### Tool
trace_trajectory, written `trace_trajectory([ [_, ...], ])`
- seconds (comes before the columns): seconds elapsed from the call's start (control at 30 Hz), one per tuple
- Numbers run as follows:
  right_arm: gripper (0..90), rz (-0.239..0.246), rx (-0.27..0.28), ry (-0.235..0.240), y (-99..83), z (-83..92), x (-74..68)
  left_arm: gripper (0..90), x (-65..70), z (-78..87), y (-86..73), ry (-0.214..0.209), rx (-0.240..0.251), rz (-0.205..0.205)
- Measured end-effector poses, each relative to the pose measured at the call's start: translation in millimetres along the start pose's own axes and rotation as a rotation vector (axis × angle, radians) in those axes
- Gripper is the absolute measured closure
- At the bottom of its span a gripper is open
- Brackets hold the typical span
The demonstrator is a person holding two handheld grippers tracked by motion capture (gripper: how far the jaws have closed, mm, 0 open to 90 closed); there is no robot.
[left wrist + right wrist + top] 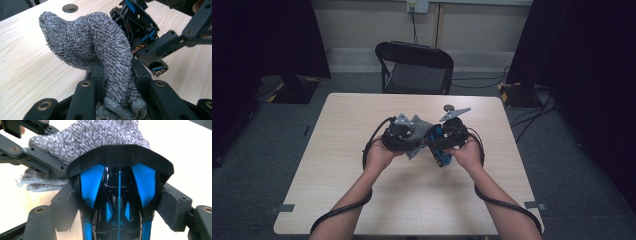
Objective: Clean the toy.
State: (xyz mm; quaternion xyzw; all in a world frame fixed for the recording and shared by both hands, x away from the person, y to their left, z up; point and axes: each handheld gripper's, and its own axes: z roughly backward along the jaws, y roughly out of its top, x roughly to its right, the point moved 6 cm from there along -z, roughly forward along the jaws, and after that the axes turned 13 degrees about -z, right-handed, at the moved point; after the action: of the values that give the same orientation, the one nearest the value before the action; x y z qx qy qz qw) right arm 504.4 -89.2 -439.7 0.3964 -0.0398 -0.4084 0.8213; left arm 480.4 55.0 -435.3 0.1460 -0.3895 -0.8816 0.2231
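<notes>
With my left gripper [117, 82] jaws clamped on the grey terry cloth [95, 47] at frame centre and my right gripper [120, 202] jaws gripping the black-and-blue toy car [118, 195], a hard wipe could, I judge, twist the car loose above the counter [412, 200].

Light wood table [362, 200], round hole [70, 8] near far edge; black folding chair [416, 67] behind.

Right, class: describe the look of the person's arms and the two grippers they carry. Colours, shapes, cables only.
The forearms are bare, with no sleeves in view. The left gripper and right gripper are black frames of bolted link bars with brass-coloured pivot rings. Each carries a grey three-cornered plate on top, and a black cable trails back along each arm.
</notes>
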Motion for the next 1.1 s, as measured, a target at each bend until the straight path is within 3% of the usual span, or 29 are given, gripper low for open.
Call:
trace_trajectory([
  [0.33, 25.6, 0.001, 0.008, -0.005, 4.2, 2.2, -0.5, 68.9, 5.3, -8.3, -0.7, -0.015, 0.0, 0.004],
  [1.1, 25.6, -0.006, 0.024, -0.005, 13.9, 10.3, 1.2, 68.9, 28.1, -33.6, -6.9, -0.043, -0.038, -0.043],
])
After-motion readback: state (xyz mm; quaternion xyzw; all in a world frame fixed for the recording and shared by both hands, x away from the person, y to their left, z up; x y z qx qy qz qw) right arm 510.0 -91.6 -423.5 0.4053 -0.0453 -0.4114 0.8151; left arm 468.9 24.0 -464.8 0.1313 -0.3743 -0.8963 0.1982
